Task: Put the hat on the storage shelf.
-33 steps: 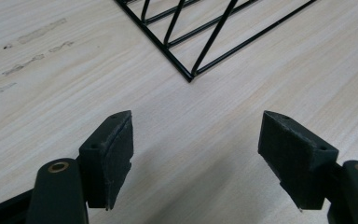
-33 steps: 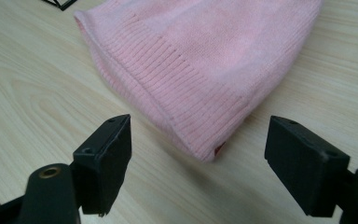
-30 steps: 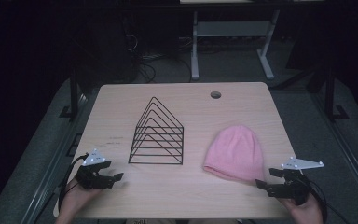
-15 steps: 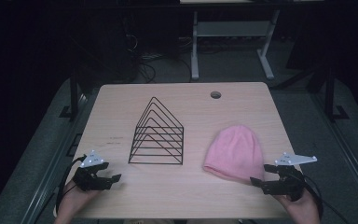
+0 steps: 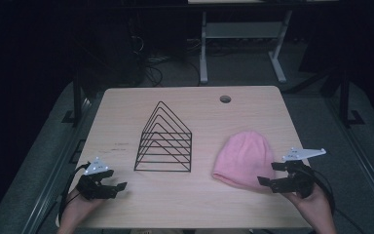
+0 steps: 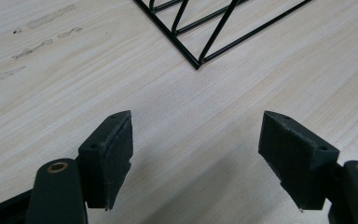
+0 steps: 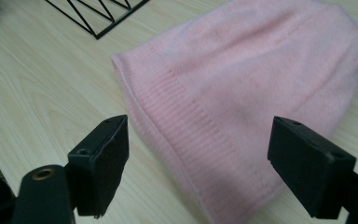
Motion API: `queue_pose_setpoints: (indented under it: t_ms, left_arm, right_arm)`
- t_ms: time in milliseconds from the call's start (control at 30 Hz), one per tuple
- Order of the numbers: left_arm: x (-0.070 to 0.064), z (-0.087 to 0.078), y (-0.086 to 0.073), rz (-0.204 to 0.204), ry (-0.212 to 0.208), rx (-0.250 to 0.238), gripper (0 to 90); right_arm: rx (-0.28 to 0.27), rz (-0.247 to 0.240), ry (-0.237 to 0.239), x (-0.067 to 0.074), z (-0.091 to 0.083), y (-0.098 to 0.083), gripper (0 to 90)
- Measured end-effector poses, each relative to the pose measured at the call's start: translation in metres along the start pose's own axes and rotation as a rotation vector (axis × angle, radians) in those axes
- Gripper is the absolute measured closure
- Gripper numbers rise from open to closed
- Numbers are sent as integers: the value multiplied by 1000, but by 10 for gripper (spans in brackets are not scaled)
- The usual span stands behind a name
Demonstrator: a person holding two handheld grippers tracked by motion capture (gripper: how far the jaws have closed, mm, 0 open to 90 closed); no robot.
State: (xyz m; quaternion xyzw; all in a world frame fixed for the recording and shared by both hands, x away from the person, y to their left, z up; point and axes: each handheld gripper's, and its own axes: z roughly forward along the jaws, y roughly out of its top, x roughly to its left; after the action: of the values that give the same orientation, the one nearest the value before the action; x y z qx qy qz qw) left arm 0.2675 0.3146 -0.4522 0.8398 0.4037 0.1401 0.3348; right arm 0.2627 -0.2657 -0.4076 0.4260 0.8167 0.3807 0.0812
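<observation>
My table (image 5: 126,112) is the biggest thing here, and it lies under both my tools. Nothing on it has been picked up yet, so I think my job is just at its start.

The black wire rack (image 5: 164,140) stands ahead of my left gripper (image 5: 119,185) and a bit to its right. It is apart from that tool. In the left gripper view I see one corner of the rack (image 6: 196,59) up ahead, and bare wood between my two jaws. That tool is spread wide and holds nothing.

The pink hat (image 5: 243,160) lies flat on the wood, right in front of my right gripper (image 5: 270,175). The tool sits at the hat's near edge. In the right gripper view the hat's ribbed band (image 7: 200,135) runs across the gap between my jaws. The jaws stand far apart, one on each side of the band, and they do not pinch it. I cannot tell if a jaw brushes the wool.

So what is done? My right tool is lined up at the hat. What is left? I think I need to squeeze the band, lift the hat, and take it where it goes. Maybe that is the rack, but I cannot be sure.
</observation>
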Motion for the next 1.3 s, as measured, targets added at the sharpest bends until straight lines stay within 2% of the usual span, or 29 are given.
queue_pose_setpoints:
  t_ms: [233, 367, 933, 1033, 1300]
  left_arm:
    - [0, 1, 0, 3, 2, 0, 259]
    - [0, 2, 0, 3, 1, -3, 256]
    - [0, 3, 1, 5, -1, 5, 254]
    - [0, 3, 0, 1, -1, 3, 254]
    - [-1, 2, 1, 0, -2, 7, 254]
  right_arm:
    - [8, -16, 6, -1, 5, 15, 194]
    - [42, -27, 5, -2, 9, 25, 194]
    - [64, -41, 19, -10, 12, 45, 188]
    - [66, -27, 22, -13, 13, 48, 188]
    - [80, -28, 21, -16, 18, 56, 187]
